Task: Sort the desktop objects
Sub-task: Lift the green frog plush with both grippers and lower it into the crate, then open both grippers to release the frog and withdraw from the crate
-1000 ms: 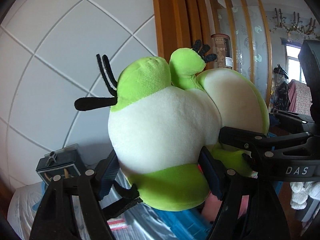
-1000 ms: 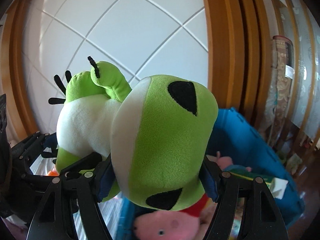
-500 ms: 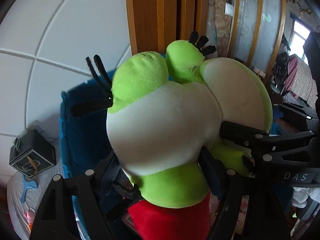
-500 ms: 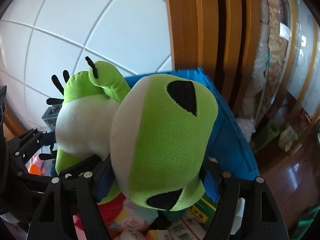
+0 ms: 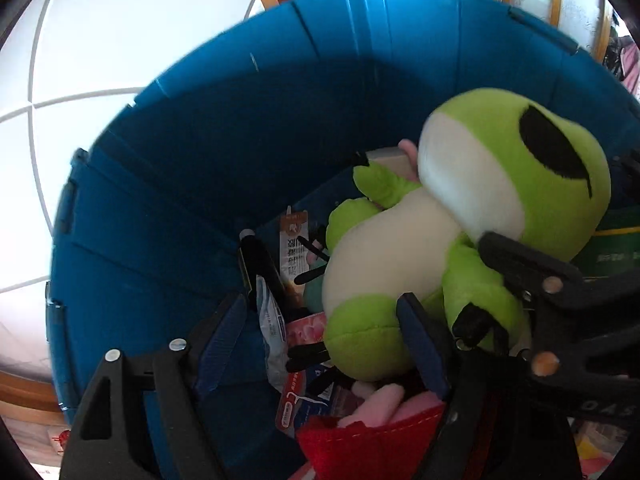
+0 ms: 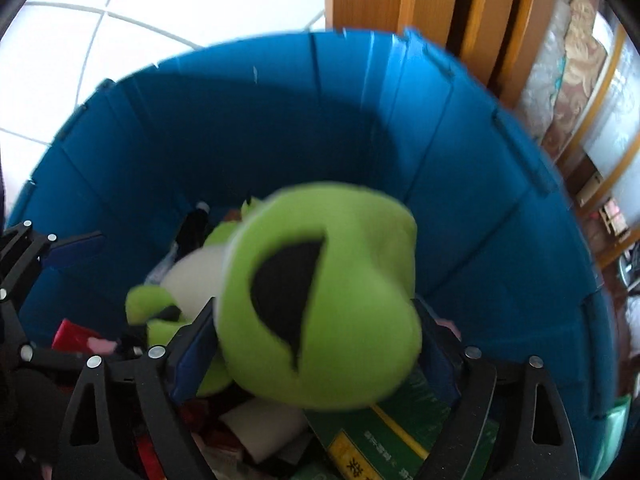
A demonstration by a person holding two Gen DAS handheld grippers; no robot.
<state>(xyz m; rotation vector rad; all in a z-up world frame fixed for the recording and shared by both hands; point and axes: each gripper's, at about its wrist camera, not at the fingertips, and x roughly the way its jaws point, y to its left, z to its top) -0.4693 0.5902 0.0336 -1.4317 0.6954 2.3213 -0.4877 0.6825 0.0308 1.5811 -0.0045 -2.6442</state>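
A green and white frog plush [image 5: 440,232] lies inside a blue plastic bin [image 5: 240,128], on top of other items. My left gripper [image 5: 320,344] is open over the bin; the plush sits at its right finger, free of the jaws. In the right wrist view the plush's green head [image 6: 320,292] sits between the fingers of my right gripper [image 6: 316,356], which stands wide; the image is blurred and whether the pads still touch the head is unclear. The bin wall [image 6: 400,128] curves behind it.
The bin holds snack packets [image 5: 294,248], a red cloth item [image 5: 372,448], a pink plush part [image 5: 376,400] and a green box [image 6: 384,436]. A white panelled wall [image 5: 120,40] and wooden posts [image 6: 420,0] stand behind the bin.
Both grippers tipped down into the blue bin with the frog plush. The left gripper opened and let it go; the plush dropped onto the bin's contents. The right jaws spread wider.
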